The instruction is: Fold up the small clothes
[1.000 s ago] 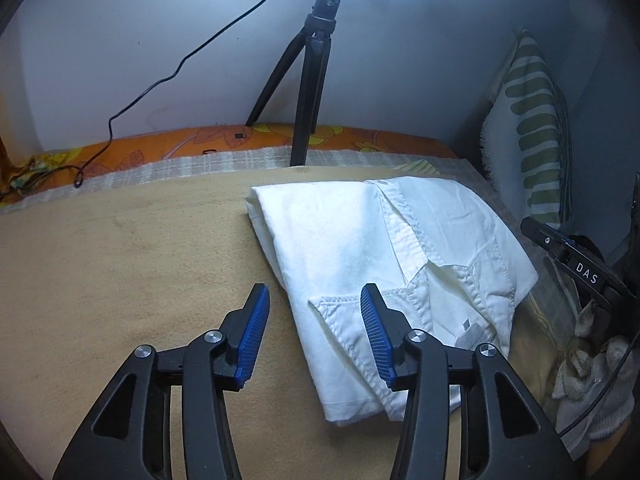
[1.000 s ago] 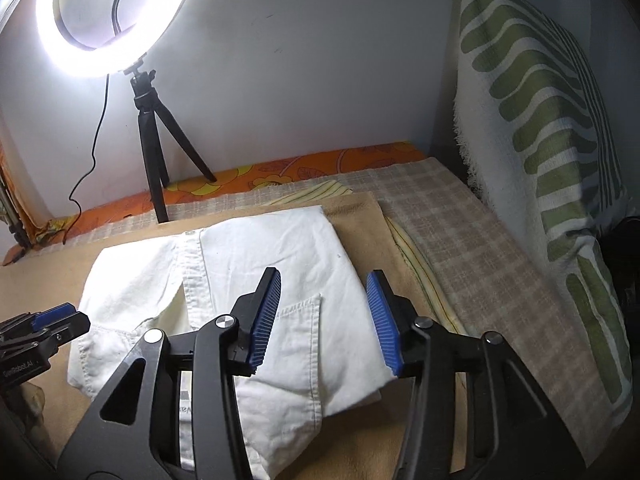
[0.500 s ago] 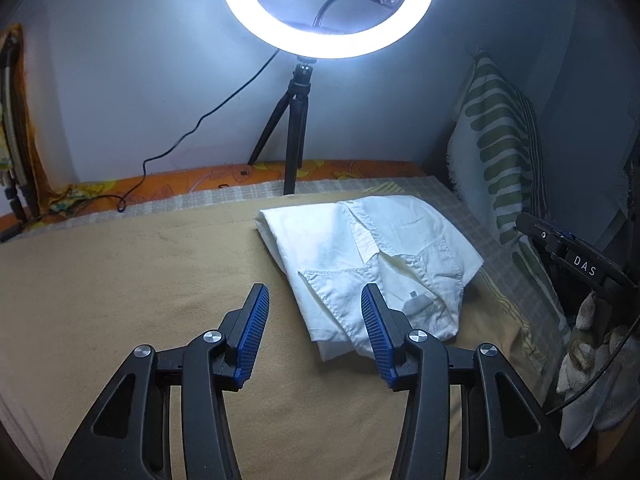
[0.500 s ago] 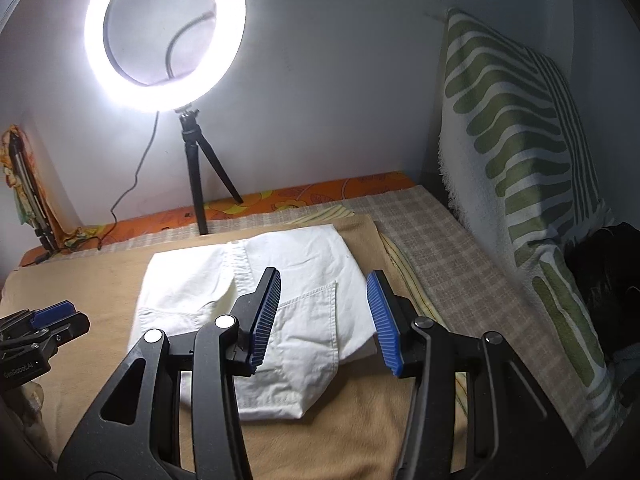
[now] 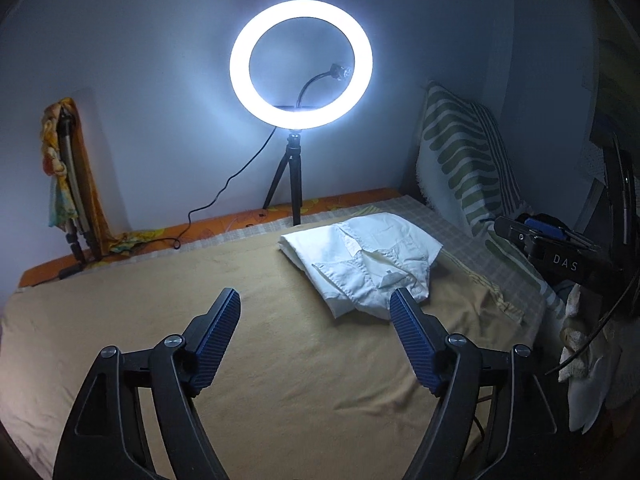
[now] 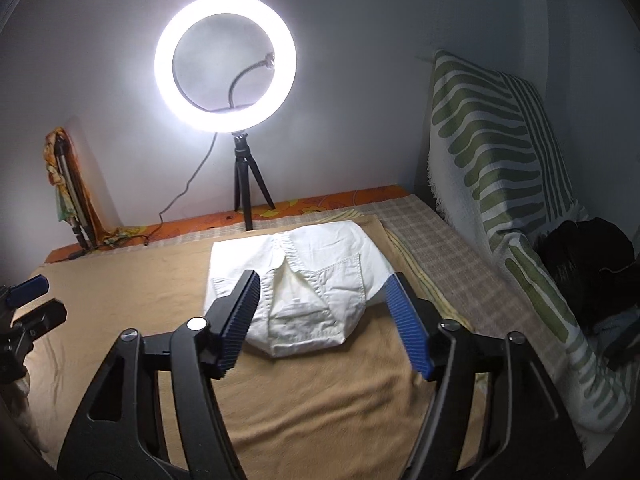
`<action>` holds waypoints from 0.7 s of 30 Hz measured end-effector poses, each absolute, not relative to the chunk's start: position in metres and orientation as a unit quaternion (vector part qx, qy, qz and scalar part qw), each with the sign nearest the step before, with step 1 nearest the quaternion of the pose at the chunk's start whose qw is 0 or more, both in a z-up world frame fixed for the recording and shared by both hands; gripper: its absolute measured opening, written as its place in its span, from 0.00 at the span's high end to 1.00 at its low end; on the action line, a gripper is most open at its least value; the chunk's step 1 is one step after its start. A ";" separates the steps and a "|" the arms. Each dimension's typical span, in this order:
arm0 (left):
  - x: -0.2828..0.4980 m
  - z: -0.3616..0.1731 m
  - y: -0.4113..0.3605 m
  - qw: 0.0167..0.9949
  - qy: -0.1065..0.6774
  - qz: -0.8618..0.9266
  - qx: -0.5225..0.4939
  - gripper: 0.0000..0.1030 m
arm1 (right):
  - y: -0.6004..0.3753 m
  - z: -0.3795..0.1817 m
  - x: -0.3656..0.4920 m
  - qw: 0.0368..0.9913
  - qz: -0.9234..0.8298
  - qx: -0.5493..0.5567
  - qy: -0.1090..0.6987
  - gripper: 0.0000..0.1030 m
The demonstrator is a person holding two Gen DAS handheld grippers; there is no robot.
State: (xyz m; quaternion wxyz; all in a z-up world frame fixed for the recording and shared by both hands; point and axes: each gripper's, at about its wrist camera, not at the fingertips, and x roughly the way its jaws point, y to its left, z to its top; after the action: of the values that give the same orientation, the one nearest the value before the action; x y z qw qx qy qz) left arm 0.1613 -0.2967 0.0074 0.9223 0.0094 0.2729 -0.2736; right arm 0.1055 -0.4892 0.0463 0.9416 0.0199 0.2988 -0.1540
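A folded white shirt lies on a tan blanket, collar and front pocket facing up. In the left wrist view the left gripper hangs above the blanket with jaws spread wide and holding nothing; the shirt sits beyond them at about 1 o'clock, its near corner just beside the right-hand blue pad. In the right wrist view the right gripper also has its jaws spread and holding nothing, and the shirt lies at 12 o'clock, framed between the two pads. A lit ring light on a tripod stands behind the shirt. A green-striped cushion leans at 2 o'clock.
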 end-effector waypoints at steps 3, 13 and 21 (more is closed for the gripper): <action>0.141 0.012 -0.283 0.924 0.261 -0.278 0.017 0.21 | -0.470 0.055 0.085 0.945 -0.153 0.015 0.289 0.22; 0.099 0.025 -0.250 0.931 0.247 -0.268 0.024 0.20 | -0.417 0.080 0.033 0.948 -0.181 0.005 0.260 0.00; 0.074 0.025 -0.236 0.944 0.209 -0.252 0.037 0.00 | -0.400 0.074 0.014 0.949 -0.182 0.012 0.255 0.00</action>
State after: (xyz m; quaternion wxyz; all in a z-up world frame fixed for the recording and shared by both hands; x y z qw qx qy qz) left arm 0.0735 -0.2364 0.0247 0.9441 0.0373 0.2086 -0.2524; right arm 0.0144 -0.4000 0.0742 0.9494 0.0122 0.2554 -0.1821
